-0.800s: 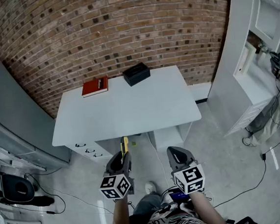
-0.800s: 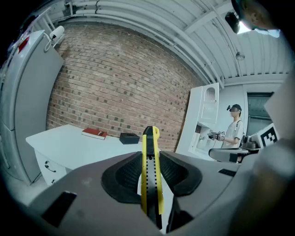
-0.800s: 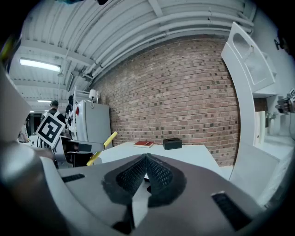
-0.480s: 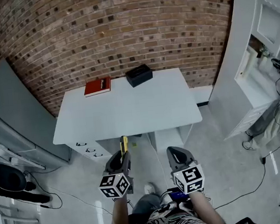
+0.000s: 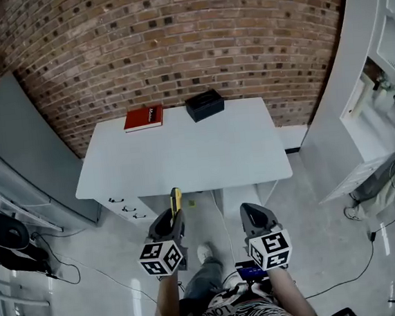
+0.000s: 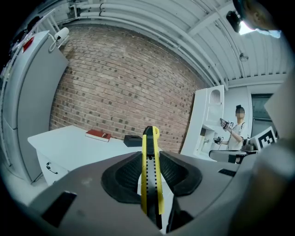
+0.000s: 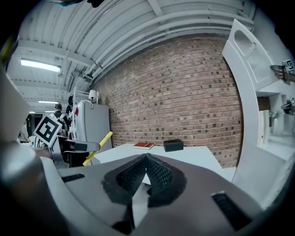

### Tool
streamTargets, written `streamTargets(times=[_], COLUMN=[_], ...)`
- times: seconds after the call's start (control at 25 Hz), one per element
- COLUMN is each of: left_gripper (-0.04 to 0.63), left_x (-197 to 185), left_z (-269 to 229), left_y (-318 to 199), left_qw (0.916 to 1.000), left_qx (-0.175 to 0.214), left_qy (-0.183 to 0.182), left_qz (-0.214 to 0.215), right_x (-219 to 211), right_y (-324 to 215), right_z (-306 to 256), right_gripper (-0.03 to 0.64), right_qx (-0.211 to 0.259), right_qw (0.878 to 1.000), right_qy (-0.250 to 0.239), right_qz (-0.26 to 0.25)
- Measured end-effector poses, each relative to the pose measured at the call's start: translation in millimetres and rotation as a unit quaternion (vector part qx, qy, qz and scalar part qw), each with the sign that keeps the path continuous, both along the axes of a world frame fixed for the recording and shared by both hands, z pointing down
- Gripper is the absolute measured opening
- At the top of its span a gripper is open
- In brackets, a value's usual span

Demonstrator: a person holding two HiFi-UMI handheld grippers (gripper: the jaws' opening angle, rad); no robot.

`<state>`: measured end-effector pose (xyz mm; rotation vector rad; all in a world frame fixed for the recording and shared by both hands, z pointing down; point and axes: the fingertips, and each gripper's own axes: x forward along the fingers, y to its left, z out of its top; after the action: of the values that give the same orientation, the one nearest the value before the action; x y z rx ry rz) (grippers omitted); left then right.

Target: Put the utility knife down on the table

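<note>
Table (image 5: 183, 155): red book (image 5: 143, 117), blk box (image 5: 204, 105) at far edge; knife (image 5: 176, 199) in L tool (image 5: 170, 222).

a red book (image 5: 143, 118) lay near a black box (image 5: 204, 105), apart. a brick wall (image 5: 173, 45) rose behind them.

Table (image 5: 183, 155) lies bare in front; red book (image 5: 143, 117) and black box (image 5: 204, 105) line its far edge.
</note>
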<state>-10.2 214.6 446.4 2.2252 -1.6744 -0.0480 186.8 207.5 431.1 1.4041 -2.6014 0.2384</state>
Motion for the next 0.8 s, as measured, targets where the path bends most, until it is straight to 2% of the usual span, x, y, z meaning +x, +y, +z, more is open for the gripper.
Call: streamTargets(times=[0.28,0.64,0.8], left_gripper=[0.123,0.123,0.123], left_x=[-22.2,-90.6,-114.6], left_z=[13.3,23.5,26.3], left_y=[-68.9,-220.8,-278.2], left_qw=[0.9999,0.9996,0.9991], left_qx=[-0.002,-0.023,-0.029], left_qy=[0.011,0.012,0.016], left_qz=[0.002,0.014,0.027], right_x=[-21.4,-91.9,-117.0], right_y=[-67.6,-216.1,-264.1], right_z=[14.3,20.1,24.6], right_gripper=[0.0,0.0,0.0], right_qx=[-0.008,-0.028,-0.038], right_qw=[1.0,0.999,0.999], right_qy=[0.008,0.015,0.024], right_qz=[0.004,0.015,0.023])
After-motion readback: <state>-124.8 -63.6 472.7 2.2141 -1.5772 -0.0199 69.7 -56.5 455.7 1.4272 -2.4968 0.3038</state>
